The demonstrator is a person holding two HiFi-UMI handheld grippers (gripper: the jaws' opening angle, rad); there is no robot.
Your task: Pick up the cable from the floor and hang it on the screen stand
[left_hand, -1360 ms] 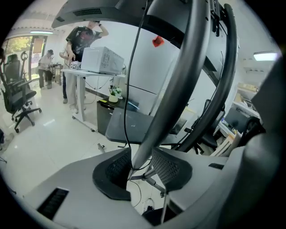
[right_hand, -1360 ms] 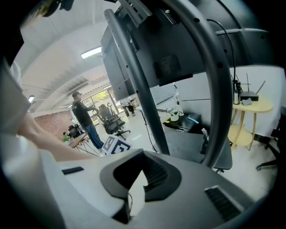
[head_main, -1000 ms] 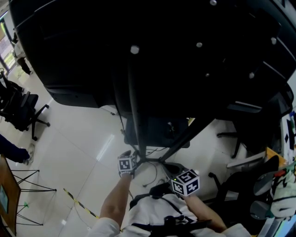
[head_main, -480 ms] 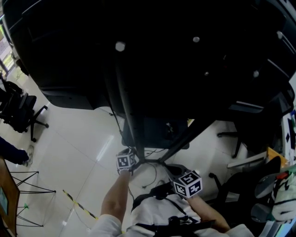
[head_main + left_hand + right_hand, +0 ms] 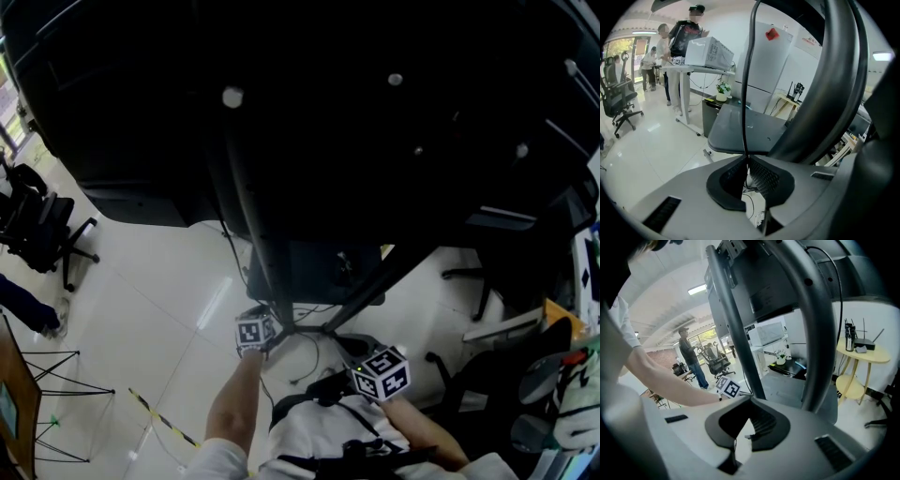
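Left gripper (image 5: 746, 157) clamped on the cable (image 5: 743, 93).
Its jaws, having just been closing, pinch the cable at frame centre; the right gripper (image 5: 751, 398) jaws are fully together.

I am losing the cable (image 5: 743, 122) past the left gripper view's top edge. In the head view, the screen (image 5: 375, 141) is hiding much floor (image 5: 159, 300) and is being cropped itself.

Glossy white tile floor (image 5: 159, 309). The dark, flat screen stand base (image 5: 314, 267) sits on it mid-room. A black office chair (image 5: 37, 234) on casters stands at 9 o'clock from the base. Thin cable (image 5: 317, 354) lies slack at 6 o'clock, close in. Yellow-black striped tape (image 5: 155, 411) and a wire frame (image 5: 111, 385) are at 8 o'clock. A second chair's legs (image 5: 466, 275) are at 3 o'clock.
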